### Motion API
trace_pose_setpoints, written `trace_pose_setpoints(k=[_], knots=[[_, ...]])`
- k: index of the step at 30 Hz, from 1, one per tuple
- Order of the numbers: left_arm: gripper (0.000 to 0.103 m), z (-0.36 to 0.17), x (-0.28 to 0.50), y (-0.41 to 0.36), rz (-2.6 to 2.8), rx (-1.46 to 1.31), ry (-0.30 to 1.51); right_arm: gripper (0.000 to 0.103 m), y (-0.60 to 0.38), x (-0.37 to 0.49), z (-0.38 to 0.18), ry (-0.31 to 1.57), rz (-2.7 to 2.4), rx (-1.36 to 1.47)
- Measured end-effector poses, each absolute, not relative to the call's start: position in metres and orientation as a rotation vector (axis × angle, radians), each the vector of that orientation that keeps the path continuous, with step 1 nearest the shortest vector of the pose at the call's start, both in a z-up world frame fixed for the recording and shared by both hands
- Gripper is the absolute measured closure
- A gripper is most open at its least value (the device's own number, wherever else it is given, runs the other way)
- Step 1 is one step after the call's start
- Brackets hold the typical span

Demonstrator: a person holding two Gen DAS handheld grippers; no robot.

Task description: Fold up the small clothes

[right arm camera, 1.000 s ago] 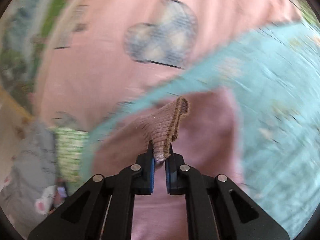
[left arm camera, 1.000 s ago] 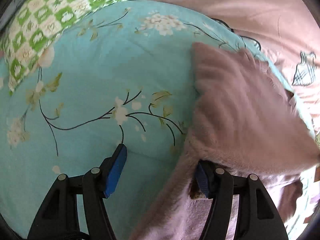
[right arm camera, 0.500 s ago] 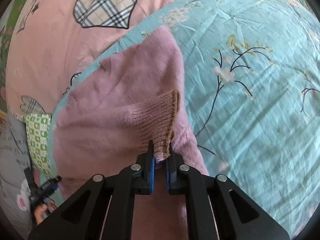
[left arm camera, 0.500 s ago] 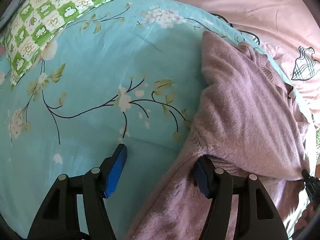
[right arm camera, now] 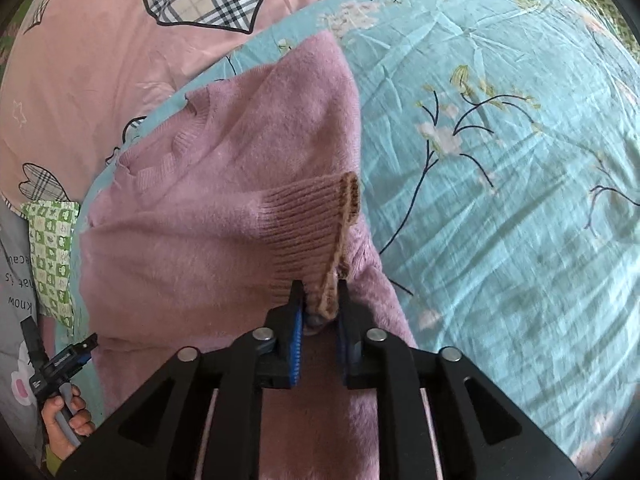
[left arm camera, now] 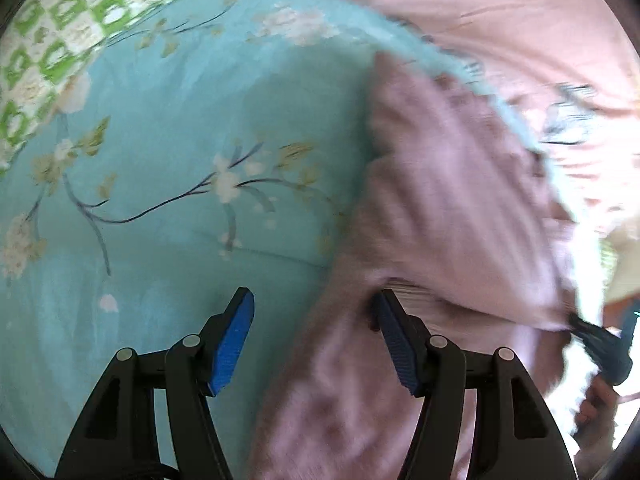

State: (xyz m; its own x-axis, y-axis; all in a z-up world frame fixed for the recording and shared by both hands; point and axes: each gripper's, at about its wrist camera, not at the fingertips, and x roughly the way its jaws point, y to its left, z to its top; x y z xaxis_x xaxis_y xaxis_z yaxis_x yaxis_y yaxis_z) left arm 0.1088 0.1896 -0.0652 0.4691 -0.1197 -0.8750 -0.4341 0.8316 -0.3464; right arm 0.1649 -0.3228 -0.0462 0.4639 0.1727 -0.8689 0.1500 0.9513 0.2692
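A pink knitted sweater (right arm camera: 208, 208) lies on a turquoise quilt with a flower print (right arm camera: 500, 152), near the quilt's edge, and it is partly folded: one sleeve is laid across the body, and its ribbed cuff (right arm camera: 316, 236) with a brown rim reaches to the right gripper (right arm camera: 320, 304). The jaws of this gripper are opening at this moment; the gap between them is narrow, the cuff's edge is between the blue pads, and the pads no longer seem to press it (the fabric hangs loose there). The left gripper (left arm camera: 312, 332) stands wide open above the border where the sweater meets the quilt; its right finger (left arm camera: 394, 336) is at a fold of the sweater, its left finger (left arm camera: 234, 336) is over bare quilt, and it holds nothing. This view is blurred. Beside the quilt there is a pink sheet with plaid hearts (right arm camera: 100, 40) and a green checked cloth (left arm camera: 60, 40). In the right wrist view, low at the left, a hand (right arm camera: 64, 416) is around the left gripper's handle.
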Motion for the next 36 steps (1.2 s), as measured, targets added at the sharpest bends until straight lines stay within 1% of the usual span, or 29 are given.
trace_pose_setpoints(k=[2,4,5,9,11,14,17,19,21,23,28,32,34,36], knots=[[0.036,-0.048,0.110,0.196,0.119,-0.601,1.040,0.084,-0.325,0.160,-0.039,1.081,0.009,0.322],[0.024,-0.036,0.120,0.205,0.096,-0.590,1.013,0.083,-0.325,0.155,-0.027,1.046,0.006,0.312],[0.022,-0.032,0.130,0.211,0.095,-0.582,1.010,0.083,-0.324,0.153,-0.020,1.027,0.003,0.304],[0.022,-0.029,0.183,0.230,0.076,-0.565,1.040,0.083,-0.309,0.156,-0.001,0.966,0.055,0.314],[0.022,-0.035,0.215,0.237,0.066,-0.581,1.084,0.083,-0.292,0.164,-0.001,0.980,0.134,0.325],[0.022,-0.044,0.240,0.239,0.044,-0.636,1.117,0.083,-0.256,0.182,-0.004,1.007,0.255,0.323],[0.022,-0.051,0.242,0.234,0.050,-0.652,1.110,0.082,-0.209,0.216,-0.003,1.028,0.401,0.305],[0.022,-0.057,0.238,0.227,0.054,-0.661,1.103,0.076,-0.179,0.241,-0.005,1.053,0.477,0.300],[0.022,-0.064,0.232,0.225,0.056,-0.670,1.101,0.066,-0.141,0.270,-0.010,1.063,0.540,0.297],[0.022,-0.070,0.232,0.224,0.063,-0.675,1.098,0.063,-0.110,0.293,-0.016,1.074,0.576,0.265],[0.022,-0.073,0.245,0.234,0.065,-0.705,1.061,0.063,-0.043,0.343,-0.052,1.186,0.631,0.251],[0.022,-0.072,0.263,0.252,0.052,-0.752,1.026,0.063,-0.030,0.362,-0.074,1.234,0.603,0.298],[0.022,-0.075,0.272,0.259,0.039,-0.774,1.019,0.063,-0.042,0.362,-0.070,1.198,0.586,0.357],[0.021,-0.076,0.279,0.263,0.030,-0.769,1.018,0.063,-0.056,0.359,-0.062,1.143,0.556,0.357]])
